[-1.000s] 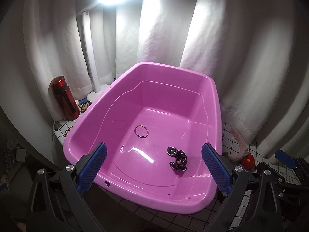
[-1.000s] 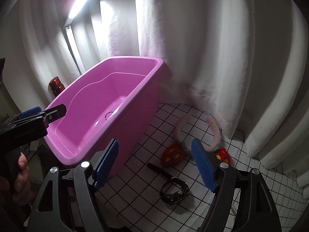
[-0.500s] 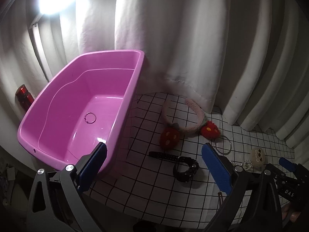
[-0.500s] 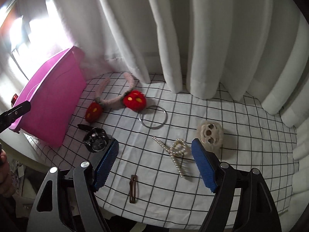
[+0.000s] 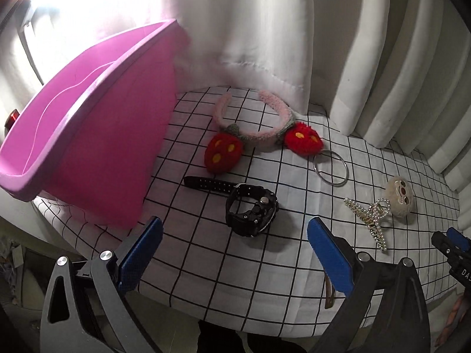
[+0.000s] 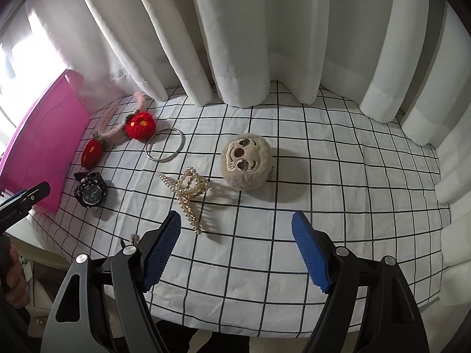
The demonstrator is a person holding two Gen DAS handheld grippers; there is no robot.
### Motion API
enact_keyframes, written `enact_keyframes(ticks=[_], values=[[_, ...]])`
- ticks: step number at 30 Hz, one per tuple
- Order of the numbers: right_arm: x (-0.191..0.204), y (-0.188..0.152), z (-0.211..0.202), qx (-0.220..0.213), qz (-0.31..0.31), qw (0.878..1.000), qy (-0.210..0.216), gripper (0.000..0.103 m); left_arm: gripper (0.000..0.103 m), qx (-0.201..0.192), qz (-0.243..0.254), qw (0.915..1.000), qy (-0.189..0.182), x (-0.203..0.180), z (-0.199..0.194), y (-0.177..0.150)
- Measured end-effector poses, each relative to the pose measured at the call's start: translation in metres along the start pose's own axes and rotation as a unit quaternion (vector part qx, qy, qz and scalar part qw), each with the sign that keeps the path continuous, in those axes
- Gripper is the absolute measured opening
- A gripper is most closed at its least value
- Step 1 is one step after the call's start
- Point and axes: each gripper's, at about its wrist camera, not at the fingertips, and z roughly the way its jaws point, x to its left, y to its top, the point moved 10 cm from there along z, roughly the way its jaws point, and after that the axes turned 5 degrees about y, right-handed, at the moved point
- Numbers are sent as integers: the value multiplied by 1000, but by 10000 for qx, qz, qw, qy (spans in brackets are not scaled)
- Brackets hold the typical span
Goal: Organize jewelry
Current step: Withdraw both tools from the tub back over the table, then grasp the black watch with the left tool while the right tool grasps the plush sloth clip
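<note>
On the checked cloth lie a black watch (image 5: 250, 206) (image 6: 90, 191), a pink headband with red strawberries (image 5: 259, 135) (image 6: 117, 129), a silver bangle (image 5: 330, 168) (image 6: 164, 144), a pearl hair claw (image 5: 371, 215) (image 6: 188, 189), a beige plush sloth head (image 5: 399, 196) (image 6: 246, 161) and a brown hair clip (image 5: 329, 294). My left gripper (image 5: 232, 250) is open and empty, just short of the watch. My right gripper (image 6: 235, 247) is open and empty, just short of the pearl claw and the sloth head.
A pink plastic tub (image 5: 88, 135) (image 6: 38, 144) stands at the left end of the cloth. White curtains (image 6: 265, 29) hang close behind the table. The cloth's front edge drops off below both grippers.
Both grippers have swung right, away from the tub and over the cloth. The left view now centres on the watch, the right on the pearl claw and sloth head. Both stayed open.
</note>
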Motion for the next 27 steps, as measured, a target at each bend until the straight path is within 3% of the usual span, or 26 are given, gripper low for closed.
enact_keyframes(ticks=[14,27], values=[[-25,16,60,141,33,9996,226,74,97,379,-265,9982,383,-5,54,-19],[-30,33,94,224,-30,9994,263,74,97,372,-332,9973,541,-13,87,-12]])
